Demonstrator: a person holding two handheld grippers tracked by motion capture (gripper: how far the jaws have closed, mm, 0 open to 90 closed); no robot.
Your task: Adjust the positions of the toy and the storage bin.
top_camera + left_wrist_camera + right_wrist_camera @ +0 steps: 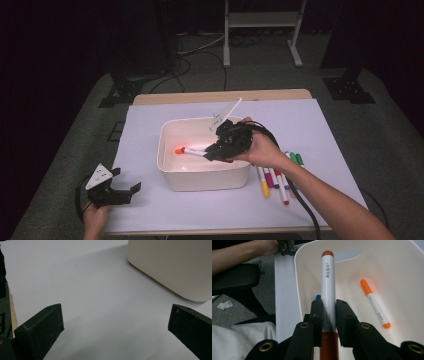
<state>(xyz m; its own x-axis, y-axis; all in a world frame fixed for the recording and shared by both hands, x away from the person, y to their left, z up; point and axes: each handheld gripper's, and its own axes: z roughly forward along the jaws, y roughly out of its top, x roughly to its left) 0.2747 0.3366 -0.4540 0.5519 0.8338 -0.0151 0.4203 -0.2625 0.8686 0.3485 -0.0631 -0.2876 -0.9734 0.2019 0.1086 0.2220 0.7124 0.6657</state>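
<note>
A white marker with red ends [192, 151] [327, 277] is clamped between the jaws of my right gripper [212, 152] [328, 305], which is shut on its barrel. It points into the white tub [205, 180] [397, 277], just above the tub's inside. An orange-capped marker [374, 303] lies on the tub's floor, and a blue tip [318, 296] peeks out behind one jaw. My left gripper [126, 179] [115, 320] rests open on the white sheet left of the tub [170, 265], nothing between its jaws.
Several loose markers [275, 180], some with green caps [296, 159], lie on the white sheet [310, 125] just right of the tub. The table's near edge runs close behind my left hand [95, 220]. Dark floor and stands surround the table.
</note>
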